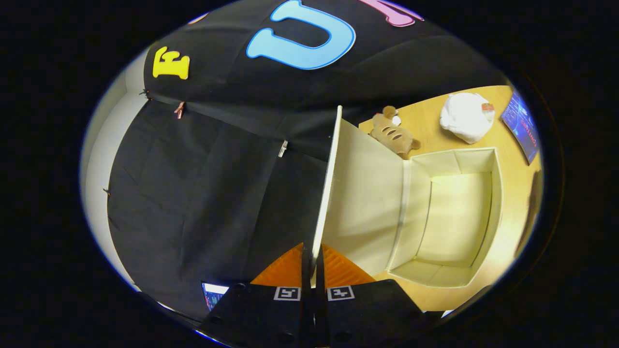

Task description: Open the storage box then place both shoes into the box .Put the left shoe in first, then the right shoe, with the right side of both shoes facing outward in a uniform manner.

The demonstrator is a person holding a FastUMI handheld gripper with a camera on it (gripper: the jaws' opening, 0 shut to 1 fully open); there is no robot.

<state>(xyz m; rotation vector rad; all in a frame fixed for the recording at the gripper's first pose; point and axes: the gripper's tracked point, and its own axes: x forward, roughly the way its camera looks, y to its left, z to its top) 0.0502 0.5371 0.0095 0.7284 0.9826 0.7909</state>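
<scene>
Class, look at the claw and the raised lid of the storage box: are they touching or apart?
Touching. In the gripper view the claw is closed on the free edge of the box's raised lid, which runs straight down between both fingers with no gap on either side.

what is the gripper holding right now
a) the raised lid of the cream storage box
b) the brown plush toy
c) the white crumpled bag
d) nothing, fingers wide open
a: the gripper has both fingers pressed on the thin edge of the raised cream lid, lifted off the open cream fabric storage box, while the brown plush toy and white crumpled bag lie beyond on the wooden table.
</scene>
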